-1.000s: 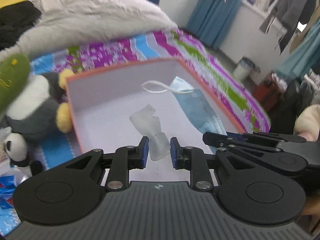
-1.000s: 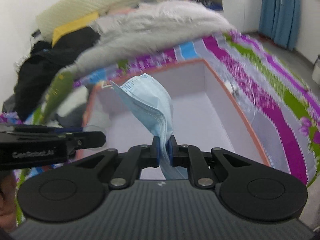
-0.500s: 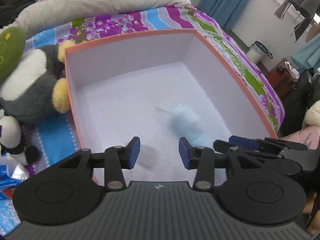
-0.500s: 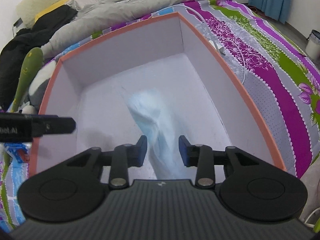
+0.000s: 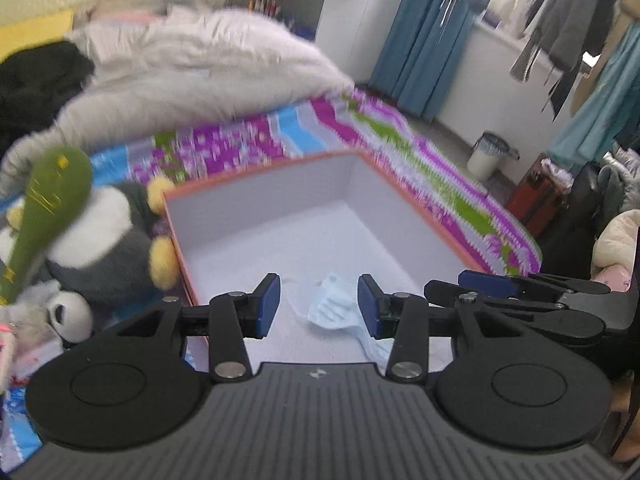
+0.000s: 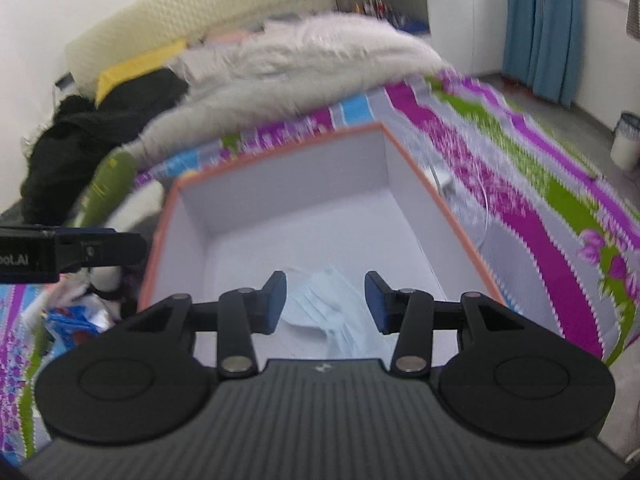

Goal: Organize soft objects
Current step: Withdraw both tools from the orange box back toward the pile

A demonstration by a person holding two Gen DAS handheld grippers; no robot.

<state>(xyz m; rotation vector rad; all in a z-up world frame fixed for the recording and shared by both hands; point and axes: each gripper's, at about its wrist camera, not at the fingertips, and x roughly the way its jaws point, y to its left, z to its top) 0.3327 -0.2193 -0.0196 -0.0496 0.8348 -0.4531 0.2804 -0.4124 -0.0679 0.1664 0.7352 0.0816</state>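
Left wrist view first: your left gripper [image 5: 318, 306] hangs over the near end of the orange-rimmed box [image 5: 412, 204], its jaws apart with nothing clamped between them. On the box floor below the gap lies a blue face mask [image 5: 334, 308], crumpled and loose, touched by neither pad. Whether anything else lies in the box beside it, you cannot tell from here; the floor toward 12 o'clock is bare. Outside the box at 9 o'clock sit a grey and white plush penguin [image 5: 104, 236], a green plush [image 5: 48, 200] leaning over it, and a small panda plush [image 5: 70, 314] toward 8 o'clock. At 3 o'clock your right gripper [image 5: 532, 288] shows side-on.

Right wrist view: your right gripper [image 6: 325, 300] is opening, and its jaws hold nothing; the face mask [image 6: 320, 296] rests on the box floor beneath them, clear of both pads. The orange-rimmed box [image 6: 440, 200] sits on the striped bedspread [image 6: 540, 208], with the grey duvet [image 6: 280, 80] heaped beyond it at 12 o'clock. At 9 o'clock the tip of your left gripper [image 6: 100, 242] reaches in, and the green plush [image 6: 106, 184] lies just past it.

As a judgement: the mask is stowed, so that part looks done. The three plush toys are outside the box, so most of the sorting looks left to you, starting with those at 9 o'clock.
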